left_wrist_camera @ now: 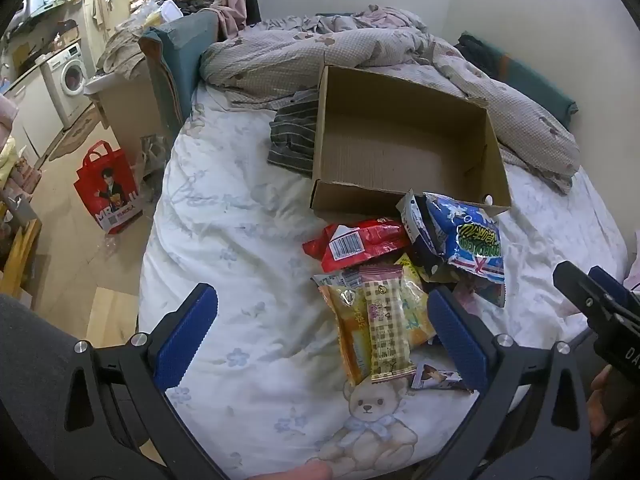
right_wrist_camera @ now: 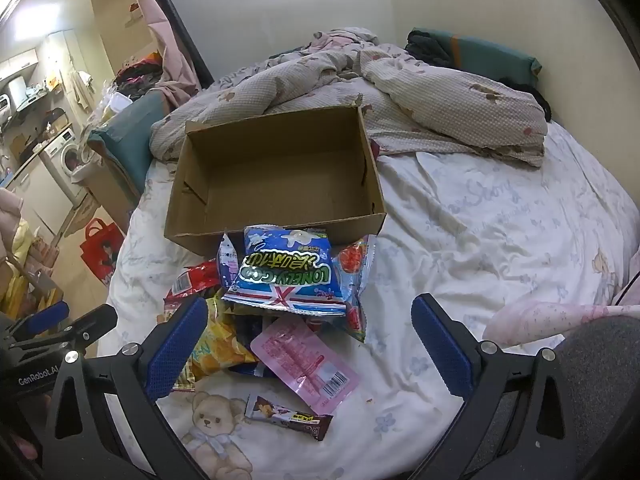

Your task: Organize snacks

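On the bed, from the left wrist view, the left tool hangs with its blue pads spread wide and nothing between them, low over the near end of a snack pile. Just beyond its right pad lies the plaid-wrapped bar on top of a yellow packet, with a red packet behind them and the blue-and-white chip bag leaning against the front wall of the cardboard box. That box sits open and bare inside, touching the far edge of the pile, with the rumpled quilt behind it.

Over to the right wrist view: the right tool is also wide and holding nothing, hovering above the same heap. Between its pads lie a pink flat pouch and, nearer the camera, a small chocolate bar alone on the bed sheet beside the printed teddy bear. The chip bag tops the pile here, right up against the box.

By the look of it, sorting has not yet begun: no snack is in the box. The next move likely calls for picking one loose packet, closing a tool on a flat edge without dragging its neighbours, then carrying it over the front wall.
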A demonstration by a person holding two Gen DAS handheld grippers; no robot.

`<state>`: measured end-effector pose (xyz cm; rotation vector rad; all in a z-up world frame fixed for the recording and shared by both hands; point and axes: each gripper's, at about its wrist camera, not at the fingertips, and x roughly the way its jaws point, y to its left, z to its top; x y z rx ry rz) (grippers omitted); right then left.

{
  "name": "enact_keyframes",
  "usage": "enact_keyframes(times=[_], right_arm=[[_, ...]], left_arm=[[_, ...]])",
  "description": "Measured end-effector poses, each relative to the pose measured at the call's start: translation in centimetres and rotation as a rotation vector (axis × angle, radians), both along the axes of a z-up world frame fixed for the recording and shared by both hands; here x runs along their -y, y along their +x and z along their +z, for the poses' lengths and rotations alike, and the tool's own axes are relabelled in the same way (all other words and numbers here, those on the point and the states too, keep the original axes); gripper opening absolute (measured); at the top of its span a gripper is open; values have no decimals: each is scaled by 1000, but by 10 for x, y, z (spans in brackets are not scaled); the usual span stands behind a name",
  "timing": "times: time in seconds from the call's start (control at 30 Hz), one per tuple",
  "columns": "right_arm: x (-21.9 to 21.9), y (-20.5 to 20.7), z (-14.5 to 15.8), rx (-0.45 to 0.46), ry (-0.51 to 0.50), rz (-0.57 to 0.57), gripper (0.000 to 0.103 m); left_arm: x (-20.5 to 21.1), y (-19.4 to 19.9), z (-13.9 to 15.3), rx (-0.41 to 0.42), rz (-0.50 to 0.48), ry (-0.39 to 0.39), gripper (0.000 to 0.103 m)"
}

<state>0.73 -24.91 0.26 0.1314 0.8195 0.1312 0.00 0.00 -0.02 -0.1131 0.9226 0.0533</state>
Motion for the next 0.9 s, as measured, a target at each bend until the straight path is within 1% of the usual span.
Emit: enact_keyframes(times=[0.9], right_arm=[[0, 0, 0, 2, 10, 1, 103]], left_arm=[[0, 0, 0, 1, -1, -4, 103]])
